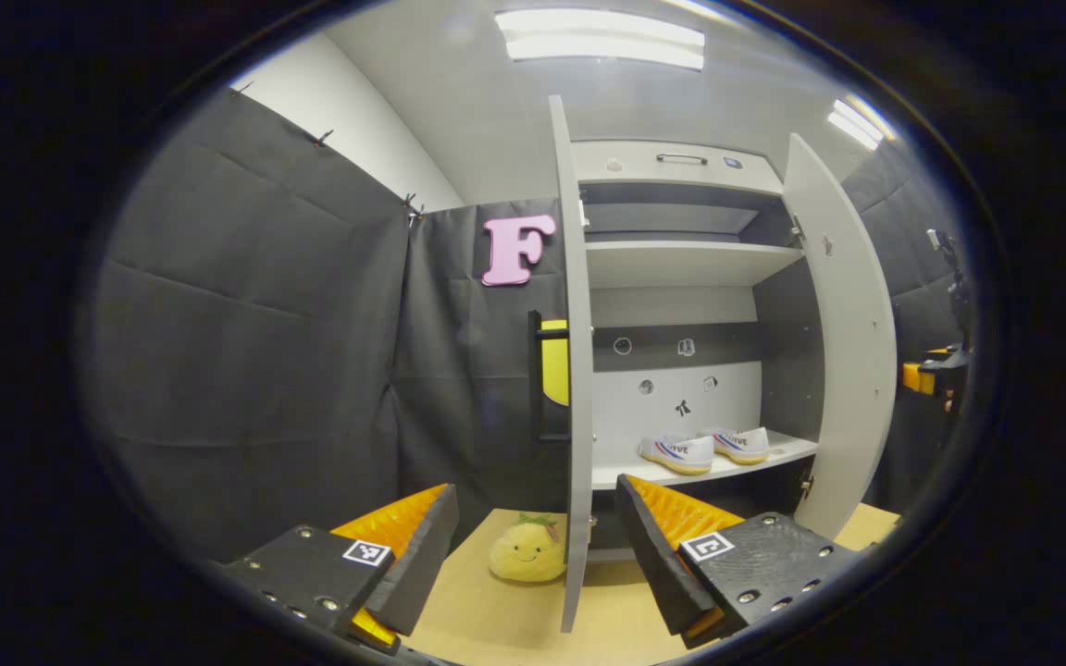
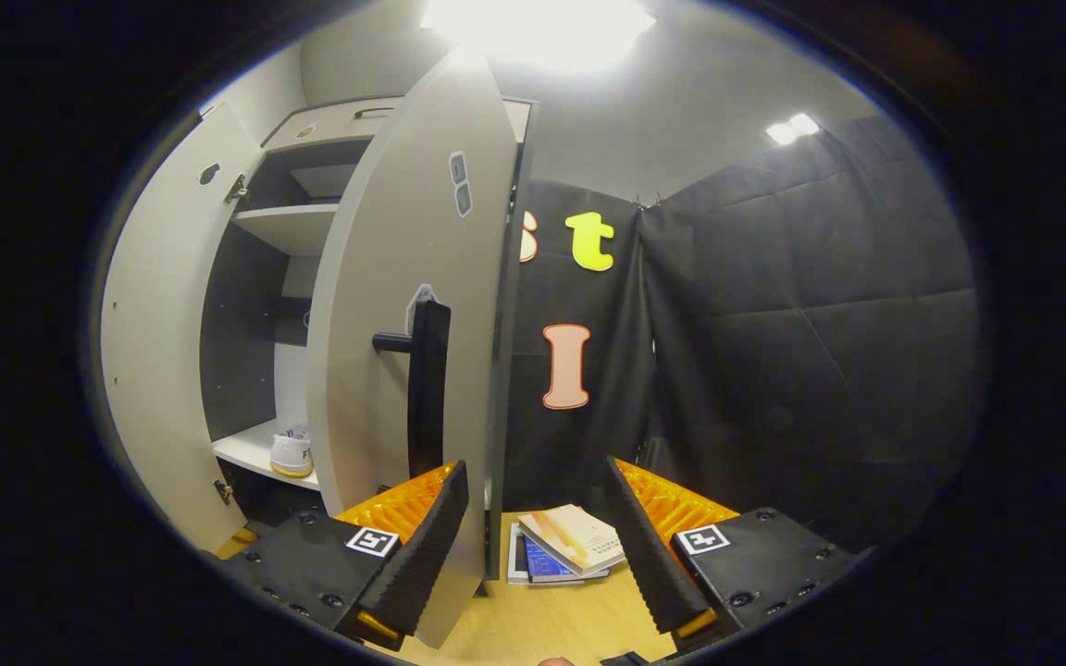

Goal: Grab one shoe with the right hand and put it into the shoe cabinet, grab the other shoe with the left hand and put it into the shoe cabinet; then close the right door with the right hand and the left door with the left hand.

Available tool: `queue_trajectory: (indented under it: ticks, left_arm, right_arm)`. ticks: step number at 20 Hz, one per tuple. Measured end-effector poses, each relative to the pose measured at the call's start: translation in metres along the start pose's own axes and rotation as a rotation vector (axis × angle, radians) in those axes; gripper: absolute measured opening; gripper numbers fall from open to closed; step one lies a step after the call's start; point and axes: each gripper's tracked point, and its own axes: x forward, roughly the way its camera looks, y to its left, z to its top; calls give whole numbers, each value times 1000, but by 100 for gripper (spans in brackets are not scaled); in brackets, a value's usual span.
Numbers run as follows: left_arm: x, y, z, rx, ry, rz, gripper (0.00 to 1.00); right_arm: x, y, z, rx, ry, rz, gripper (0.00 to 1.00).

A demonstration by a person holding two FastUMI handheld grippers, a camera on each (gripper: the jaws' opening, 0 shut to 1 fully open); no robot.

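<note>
Two white shoes (image 1: 677,453) (image 1: 744,444) with yellowish soles sit side by side on the cabinet's lower shelf (image 1: 774,460). My left gripper (image 1: 538,546) is open, and the edge of the open left door (image 1: 576,370) runs between its fingers; a black handle (image 1: 538,379) is on that door. The right door (image 1: 843,342) stands open at the right. In the right gripper view, my right gripper (image 2: 538,536) is open, close to the right door (image 2: 403,314) and its black handle (image 2: 427,388). One shoe (image 2: 292,453) peeks out on the shelf.
A yellow plush toy (image 1: 528,550) lies on the wooden floor by the left door. Books (image 2: 570,546) lie on the floor between the right gripper's fingers. Black cloth walls enclose both sides. The other gripper (image 1: 935,375) shows at the far right of the left gripper view.
</note>
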Motion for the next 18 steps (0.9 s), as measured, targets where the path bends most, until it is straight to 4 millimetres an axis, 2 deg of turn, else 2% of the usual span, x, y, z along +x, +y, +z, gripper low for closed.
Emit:
queue_trajectory:
  ticks: [6,7,12,13,18]
  left_arm:
    - [-7,22,-5,0,16,61,99]
    - [-7,25,-6,0,20,70,99]
    - [4,39,-2,13,23,107,100]
    - [10,43,1,11,20,114,98]
    - [43,63,21,-3,-11,150,100]
  right_arm:
    - [12,52,4,-13,-14,119,90]
    - [14,56,4,-14,-17,129,95]
    - [5,55,7,14,-42,147,97]
    - [2,53,4,19,-40,149,97]
    - [-13,45,-21,0,0,165,96]
